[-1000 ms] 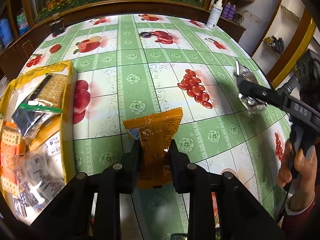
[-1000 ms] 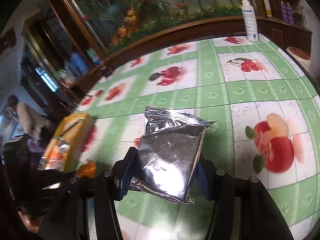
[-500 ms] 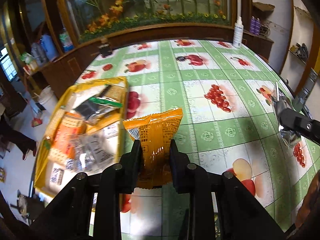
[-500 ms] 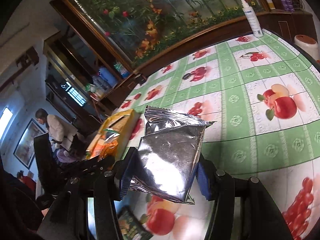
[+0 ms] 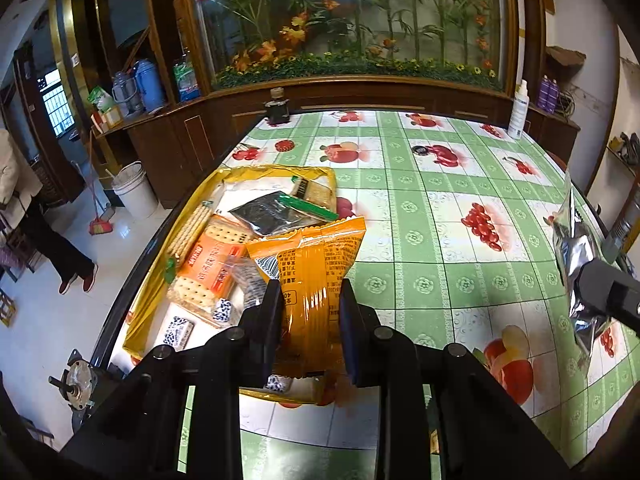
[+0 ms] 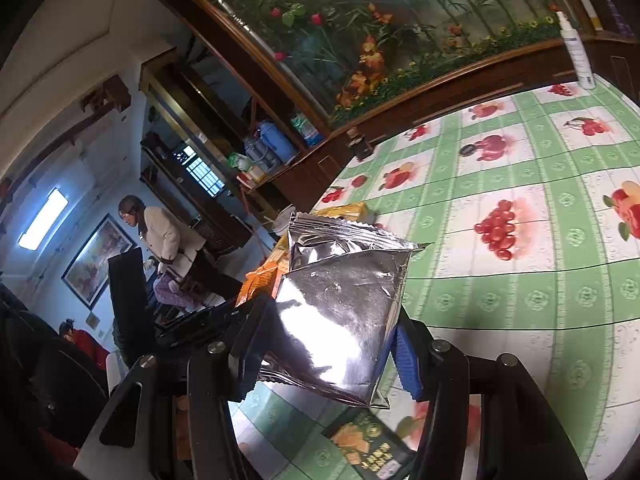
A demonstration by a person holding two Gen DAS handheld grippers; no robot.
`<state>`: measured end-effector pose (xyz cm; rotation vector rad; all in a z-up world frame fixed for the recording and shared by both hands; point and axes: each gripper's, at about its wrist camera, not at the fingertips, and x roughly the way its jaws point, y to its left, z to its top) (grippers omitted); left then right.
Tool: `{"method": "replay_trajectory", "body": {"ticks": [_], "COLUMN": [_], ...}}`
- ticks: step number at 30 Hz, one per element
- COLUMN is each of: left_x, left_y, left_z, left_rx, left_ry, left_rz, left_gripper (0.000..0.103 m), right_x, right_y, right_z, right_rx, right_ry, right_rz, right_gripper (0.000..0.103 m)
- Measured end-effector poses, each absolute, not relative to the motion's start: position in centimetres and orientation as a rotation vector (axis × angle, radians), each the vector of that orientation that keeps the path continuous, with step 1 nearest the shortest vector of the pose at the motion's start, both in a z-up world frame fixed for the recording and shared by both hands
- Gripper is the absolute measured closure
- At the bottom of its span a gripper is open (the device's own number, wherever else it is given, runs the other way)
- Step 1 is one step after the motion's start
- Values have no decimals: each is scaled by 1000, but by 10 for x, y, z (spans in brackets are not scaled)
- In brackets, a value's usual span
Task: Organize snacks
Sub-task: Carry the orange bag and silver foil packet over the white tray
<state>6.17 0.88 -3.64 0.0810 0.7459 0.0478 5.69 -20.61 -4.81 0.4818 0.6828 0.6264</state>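
My left gripper [image 5: 307,320] is shut on an orange snack packet [image 5: 316,264], held upright above the near end of a yellow tray [image 5: 188,216]. The tray lies at the table's left edge and holds cracker packs, a dark packet and several small sachets. A silver foil packet [image 6: 340,304] is pinched between the pads of my right gripper [image 6: 324,348], above the table. In the left wrist view that silver foil packet [image 5: 576,264] shows at the far right, well away from the tray. In the right wrist view the orange snack packet [image 6: 264,276] peeks out behind the foil.
The table wears a green and white fruit-print cloth [image 5: 440,208]. A white spray bottle [image 5: 518,108] and a dark jar [image 5: 277,109] stand at its far edge. A dark snack pack [image 6: 370,446] lies under my right gripper. A person [image 6: 160,240] stands off to the left; a white bucket [image 5: 134,190] sits on the floor.
Both grippers have risen and swung left with their packets. The orange packet now hangs over the tray instead of the open cloth. The silver packet has come closer to the tray.
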Motion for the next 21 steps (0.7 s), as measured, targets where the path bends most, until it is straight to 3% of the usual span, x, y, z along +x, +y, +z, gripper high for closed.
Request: {"method": "replay_trajectory", "body": {"ticks": [21], "left_x": [62], "left_y": [72], "left_z": [-33], "left_rx": [-13], "left_ry": [714], "left_rz": [159], "left_gripper": [79], "right_x": [69], "right_y": [-137], "right_z": [-38], "right_rx": [385], "right_ry": [706], "right_rz": [721], "right_gripper": [47]}}
